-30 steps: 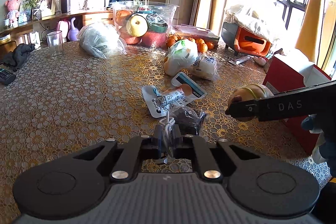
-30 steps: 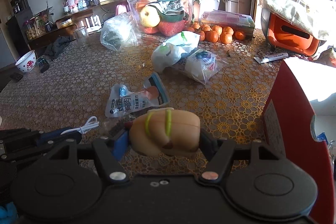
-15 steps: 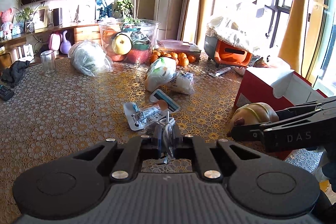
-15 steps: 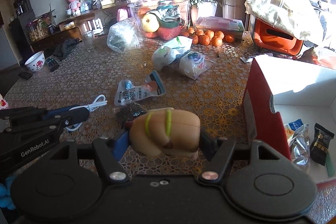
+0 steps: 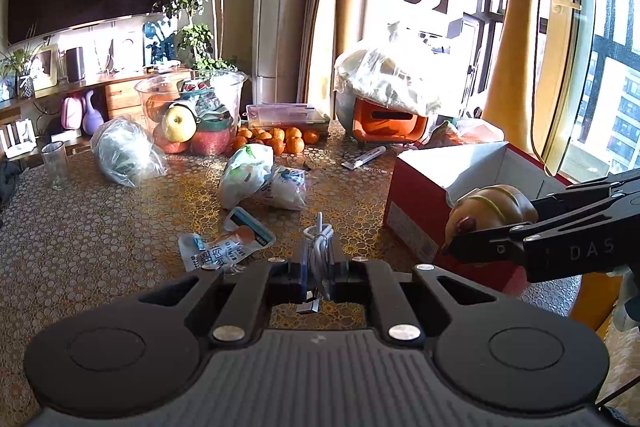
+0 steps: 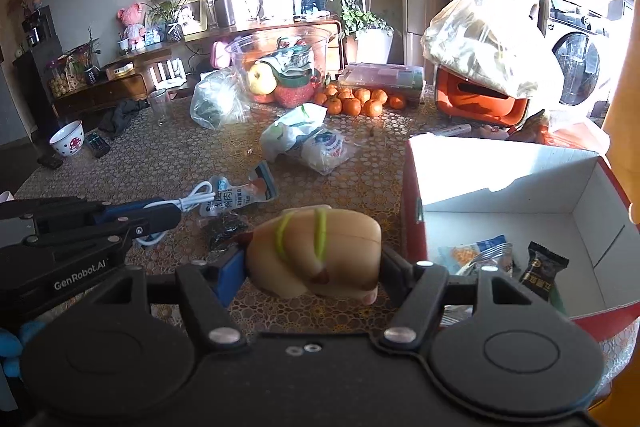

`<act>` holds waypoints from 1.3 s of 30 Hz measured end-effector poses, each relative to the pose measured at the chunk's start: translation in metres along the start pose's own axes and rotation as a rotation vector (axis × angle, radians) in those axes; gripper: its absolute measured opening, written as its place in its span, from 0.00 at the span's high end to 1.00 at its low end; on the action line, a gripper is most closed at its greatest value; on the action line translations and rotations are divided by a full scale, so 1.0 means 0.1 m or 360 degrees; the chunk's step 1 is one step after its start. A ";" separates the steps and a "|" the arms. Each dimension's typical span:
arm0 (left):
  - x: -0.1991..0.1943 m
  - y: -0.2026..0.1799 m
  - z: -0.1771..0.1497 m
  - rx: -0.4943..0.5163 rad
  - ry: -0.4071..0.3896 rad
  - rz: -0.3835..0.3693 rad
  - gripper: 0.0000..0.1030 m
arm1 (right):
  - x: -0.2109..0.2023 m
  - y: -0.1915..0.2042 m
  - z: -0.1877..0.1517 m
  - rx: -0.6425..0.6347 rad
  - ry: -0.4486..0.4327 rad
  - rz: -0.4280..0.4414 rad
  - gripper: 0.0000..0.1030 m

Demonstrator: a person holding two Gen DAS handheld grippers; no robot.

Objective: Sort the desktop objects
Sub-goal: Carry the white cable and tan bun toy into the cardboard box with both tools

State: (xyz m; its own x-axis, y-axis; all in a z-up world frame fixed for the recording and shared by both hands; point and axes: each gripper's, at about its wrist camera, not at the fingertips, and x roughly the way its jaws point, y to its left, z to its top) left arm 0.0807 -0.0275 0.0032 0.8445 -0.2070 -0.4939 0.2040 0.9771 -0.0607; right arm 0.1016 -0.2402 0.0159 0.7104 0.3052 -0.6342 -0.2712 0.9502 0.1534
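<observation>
My left gripper (image 5: 318,273) is shut on a coiled white USB cable (image 5: 319,250) and holds it above the table; the cable also shows in the right wrist view (image 6: 188,201). My right gripper (image 6: 314,267) is shut on a tan toy with green stripes (image 6: 316,253), held up beside the left wall of the red box (image 6: 412,223). The toy also shows in the left wrist view (image 5: 490,207) in front of the red box (image 5: 416,211). Several snack packets (image 6: 480,255) lie inside the box.
On the patterned table lie a blue-white snack pouch (image 5: 224,243), a dark wrapper (image 6: 224,231), two white bags (image 5: 260,179), oranges (image 5: 280,139), a clear fruit tub (image 5: 192,115), a glass (image 5: 54,165) and an orange appliance (image 5: 384,123).
Both grippers have risen and moved right toward the red box, each still holding its object. The inside of the box has come into the right wrist view.
</observation>
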 end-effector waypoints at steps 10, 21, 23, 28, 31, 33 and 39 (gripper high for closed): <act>0.09 -0.39 0.22 0.0068 -0.0032 -0.0064 0.92 | -0.23 -0.52 0.02 0.0040 0.0005 -0.0089 0.34; 0.37 -0.83 0.44 0.0129 0.0006 -0.0180 0.92 | -0.38 -1.06 0.07 0.0034 0.0002 -0.0180 0.34; 0.42 -0.90 0.47 0.0144 0.0011 -0.0195 0.92 | -0.39 -1.18 0.07 0.0048 0.0014 -0.0194 0.34; 0.56 -1.11 0.58 0.0196 0.0026 -0.0246 0.92 | -0.41 -1.42 0.06 0.0078 0.0022 -0.0225 0.34; 0.64 -1.26 0.62 0.0243 0.0029 -0.0282 0.92 | -0.41 -1.55 0.04 0.0093 0.0027 -0.0253 0.34; 0.70 -1.35 0.64 0.0267 0.0033 -0.0302 0.92 | -0.42 -1.64 0.04 0.0096 0.0031 -0.0265 0.34; 0.88 -1.60 0.69 0.0311 0.0065 -0.0362 0.92 | -0.42 -1.85 0.02 0.0122 0.0034 -0.0291 0.34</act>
State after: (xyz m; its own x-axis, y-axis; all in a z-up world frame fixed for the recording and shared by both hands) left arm 0.1568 -0.2060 0.0296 0.7464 -0.4136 -0.5214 0.4806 0.8769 -0.0076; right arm 0.1232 -0.4291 0.0161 0.7290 0.1263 -0.6728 -0.0879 0.9920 0.0910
